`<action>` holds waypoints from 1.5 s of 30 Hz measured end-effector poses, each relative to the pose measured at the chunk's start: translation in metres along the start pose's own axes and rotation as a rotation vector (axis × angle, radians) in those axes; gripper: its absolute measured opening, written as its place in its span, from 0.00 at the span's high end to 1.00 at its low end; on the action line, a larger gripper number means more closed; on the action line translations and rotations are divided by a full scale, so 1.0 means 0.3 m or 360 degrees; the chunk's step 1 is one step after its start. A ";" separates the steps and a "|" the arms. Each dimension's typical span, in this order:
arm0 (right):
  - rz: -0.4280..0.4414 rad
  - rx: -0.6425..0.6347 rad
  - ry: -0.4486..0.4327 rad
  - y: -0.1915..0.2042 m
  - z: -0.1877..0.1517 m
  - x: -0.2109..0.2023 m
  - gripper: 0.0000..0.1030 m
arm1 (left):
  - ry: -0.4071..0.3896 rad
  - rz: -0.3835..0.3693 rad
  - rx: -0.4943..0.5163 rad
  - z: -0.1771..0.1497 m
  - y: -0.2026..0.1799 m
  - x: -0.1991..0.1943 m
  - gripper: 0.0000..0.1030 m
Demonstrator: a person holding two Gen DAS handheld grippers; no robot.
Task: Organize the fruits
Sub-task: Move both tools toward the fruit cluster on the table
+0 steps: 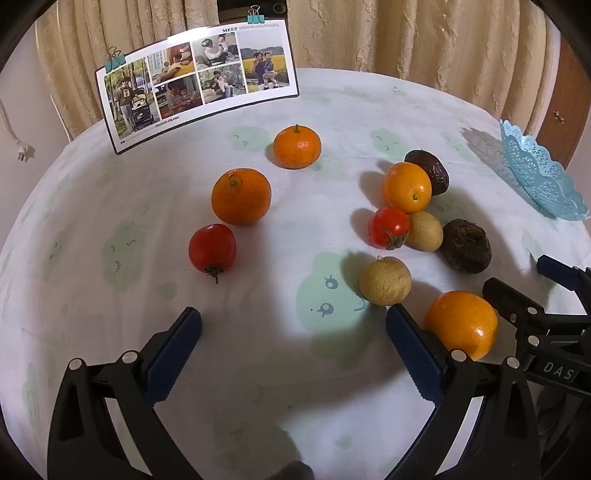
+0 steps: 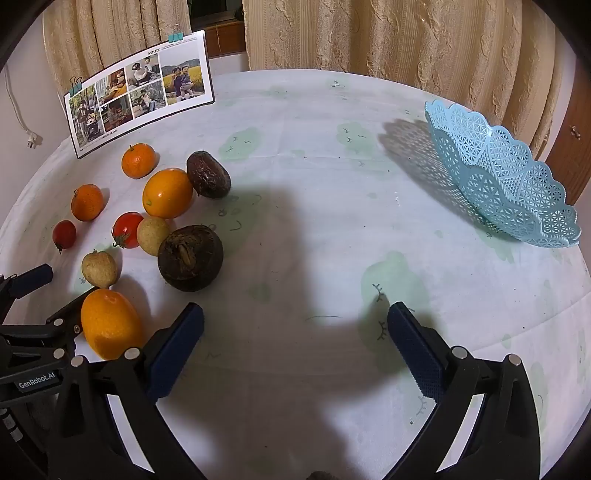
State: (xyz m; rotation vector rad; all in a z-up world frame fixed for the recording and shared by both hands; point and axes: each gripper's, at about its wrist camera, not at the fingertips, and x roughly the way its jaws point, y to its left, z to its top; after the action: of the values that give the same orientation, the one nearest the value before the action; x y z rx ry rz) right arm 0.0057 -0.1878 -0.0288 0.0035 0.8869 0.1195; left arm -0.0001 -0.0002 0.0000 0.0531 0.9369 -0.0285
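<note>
Both grippers hover over the near edge of the desk (image 2: pixel 295 229), jaws spread wide, nothing between them. Left gripper (image 1: pixel 293 325) is over bare cloth; right gripper (image 2: pixel 295 321) likewise, with a wide clear patch running from it to the far edge.

Fruit sits in the left half of the desk, all loose on the cloth. Nearest: a smooth orange (image 1: pixel 461 325) between the two grippers, just beside the left one's right finger. Behind it a rough tan round fruit (image 1: pixel 385 281), then a cluster touching each other: tomato (image 1: pixel 389 227), second tan fruit (image 1: pixel 424 231), glossy orange (image 1: pixel 407 187), dark wrinkled fruit (image 1: pixel 430 170). A second dark fruit (image 1: pixel 467 245), rough and fibrous, sits near the cluster. Further left, apart: tomato 2 (image 1: pixel 212 248) and two tangerines (image 1: pixel 241 196) (image 1: pixel 296 146) with stems.

Basket (image 2: pixel 502 177), blue lacy plastic with a scalloped rim, sits at the right edge, well apart from the fruit. The right view shows all of it; the left view only catches its rim. Its inside is not visible.

Far left edge: clipped photo card (image 1: pixel 199 83), standing. Curtains (image 2: pixel 369 33) behind.
</note>
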 end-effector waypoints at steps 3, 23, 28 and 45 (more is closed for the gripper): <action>-0.0001 -0.0001 -0.0001 0.000 0.000 0.000 0.02 | 0.0020 -0.0015 -0.0012 0.000 0.002 0.002 0.05; 0.0019 -0.0036 0.0010 -0.003 -0.002 0.000 0.02 | 0.0037 -0.0028 -0.0002 0.005 -0.005 0.000 0.05; 0.0031 -0.0053 0.0025 -0.001 0.003 0.005 0.02 | 0.0038 -0.0029 -0.0002 0.005 -0.006 0.000 0.05; 0.0135 0.0012 -0.0082 -0.022 -0.010 -0.042 0.02 | -0.0040 -0.0020 -0.0001 -0.014 -0.039 -0.020 0.05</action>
State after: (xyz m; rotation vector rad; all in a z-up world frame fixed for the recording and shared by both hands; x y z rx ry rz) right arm -0.0038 -0.1958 -0.0214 0.0513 0.8361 0.1947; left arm -0.0076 -0.0115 0.0021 0.0462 0.9122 -0.0404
